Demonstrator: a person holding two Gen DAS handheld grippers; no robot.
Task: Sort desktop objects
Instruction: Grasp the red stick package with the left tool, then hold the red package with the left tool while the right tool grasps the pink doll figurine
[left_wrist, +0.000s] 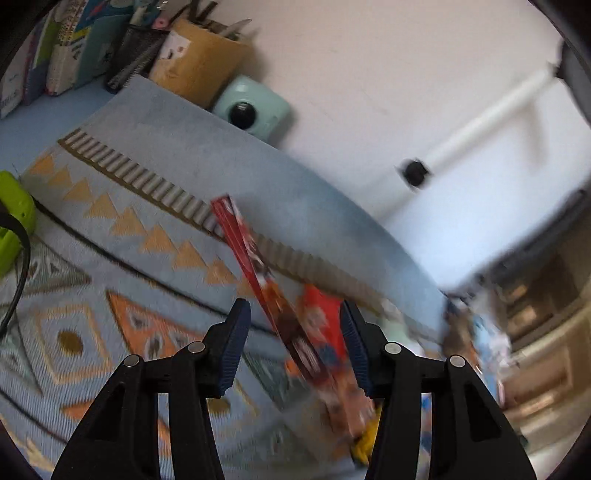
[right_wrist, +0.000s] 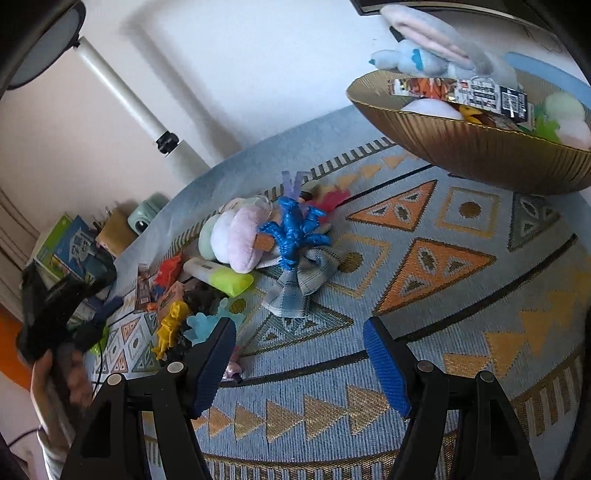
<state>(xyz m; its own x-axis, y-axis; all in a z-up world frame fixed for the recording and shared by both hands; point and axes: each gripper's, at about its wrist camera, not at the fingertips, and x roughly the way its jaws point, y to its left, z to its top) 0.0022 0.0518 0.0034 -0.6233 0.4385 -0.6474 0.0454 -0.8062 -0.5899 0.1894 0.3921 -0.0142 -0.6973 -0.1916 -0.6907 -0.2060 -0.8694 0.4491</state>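
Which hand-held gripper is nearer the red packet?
Left. The left hand-held gripper has the red packet between its fingers; the right hand-held gripper hovers over bare mat, empty.

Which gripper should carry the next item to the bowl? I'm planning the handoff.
Left, probably. A red packet already sits between the left gripper's fingers. The right gripper is open and empty, though nearer the gold bowl.

the left gripper (left_wrist: 295, 325) has its jaws spread apart over the patterned blue mat (left_wrist: 110, 258). a flat red packet (left_wrist: 258, 273), blurred, stands tilted between the fingers, near the right-hand pad; whether it touches cannot be told. beyond the mat sit a mint-green camera (left_wrist: 251, 107) and a cardboard box (left_wrist: 199, 62).
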